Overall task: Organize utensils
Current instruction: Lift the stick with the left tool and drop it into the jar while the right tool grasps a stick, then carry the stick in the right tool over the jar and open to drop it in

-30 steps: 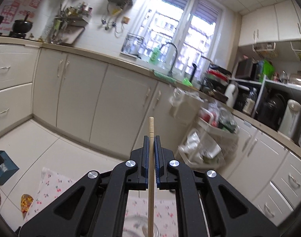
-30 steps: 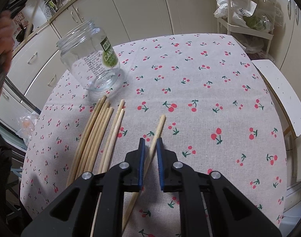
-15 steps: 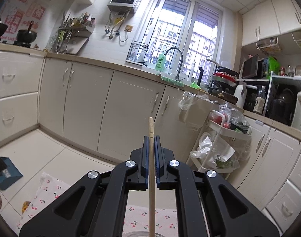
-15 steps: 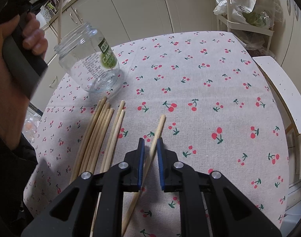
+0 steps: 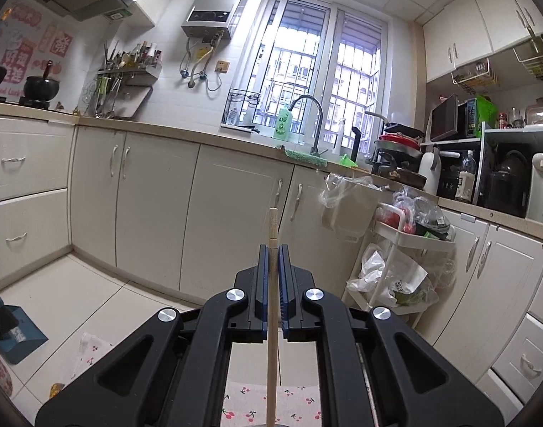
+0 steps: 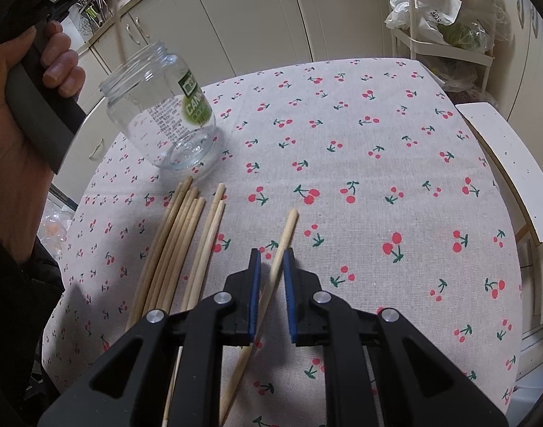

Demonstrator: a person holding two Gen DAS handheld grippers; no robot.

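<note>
— What could go wrong?

— My left gripper (image 5: 272,263) is clenched on a chopstick (image 5: 272,306) held upright over the jar (image 6: 162,121) near the table's (image 6: 396,163) far left edge. It could clip the rim.

— And the jar?

— Empty. My right gripper (image 6: 270,267) straddles a loose stick (image 6: 283,245), pads apart.

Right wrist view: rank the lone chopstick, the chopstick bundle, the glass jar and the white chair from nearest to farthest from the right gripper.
1. Lone chopstick, between the right gripper fingers.
2. Chopstick bundle, just left on the cloth.
3. Glass jar, far left, beyond the bundle.
4. White chair, off the table's right edge; close to the jar's rank, hard to call.
</note>
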